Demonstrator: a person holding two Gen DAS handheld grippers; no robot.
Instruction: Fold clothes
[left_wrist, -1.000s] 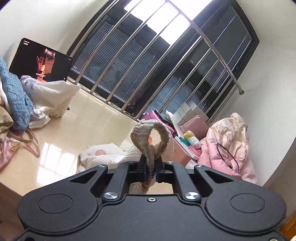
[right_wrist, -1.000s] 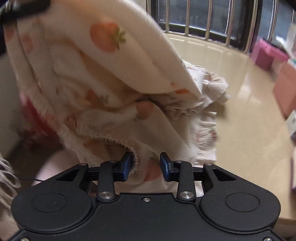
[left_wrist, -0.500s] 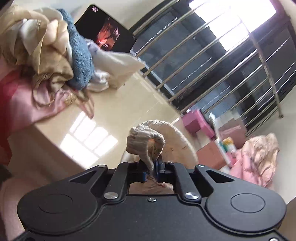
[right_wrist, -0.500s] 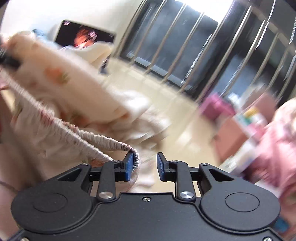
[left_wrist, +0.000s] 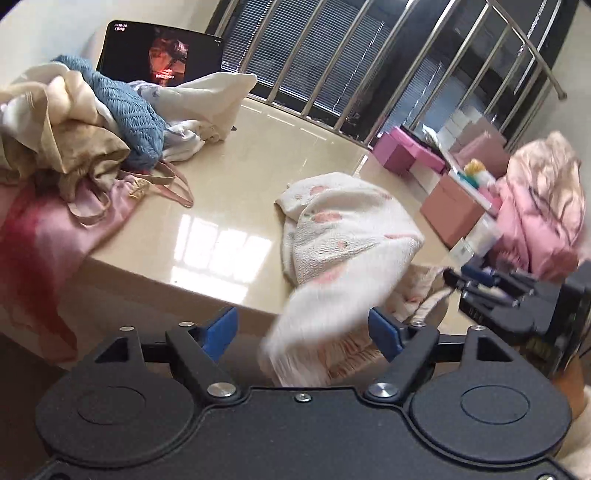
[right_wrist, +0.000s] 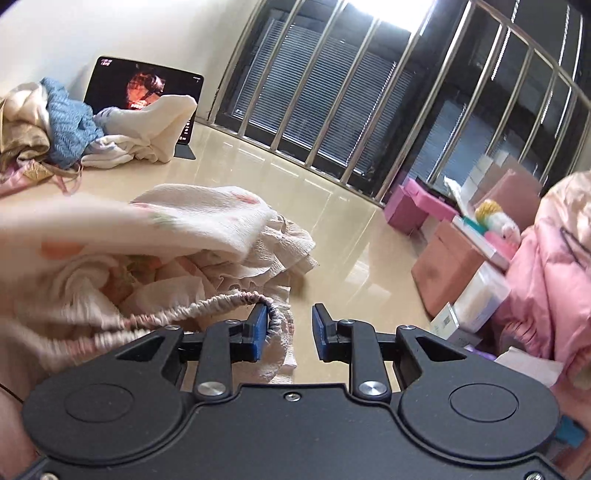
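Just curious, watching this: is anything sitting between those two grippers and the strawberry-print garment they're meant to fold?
Nothing visible does. The strawberry-print garment lies right in front of the open left gripper, and its elastic hem loops around one finger of the open right gripper. The clothes pile sits off to the left.

One strawberry-print garment (left_wrist: 343, 236) on one table (left_wrist: 236, 177). One tablet (left_wrist: 162, 51), one blue knit (left_wrist: 129, 107), one pink jacket (left_wrist: 535, 218). Two grippers: left gripper (left_wrist: 303, 328), right gripper (right_wrist: 289, 330).
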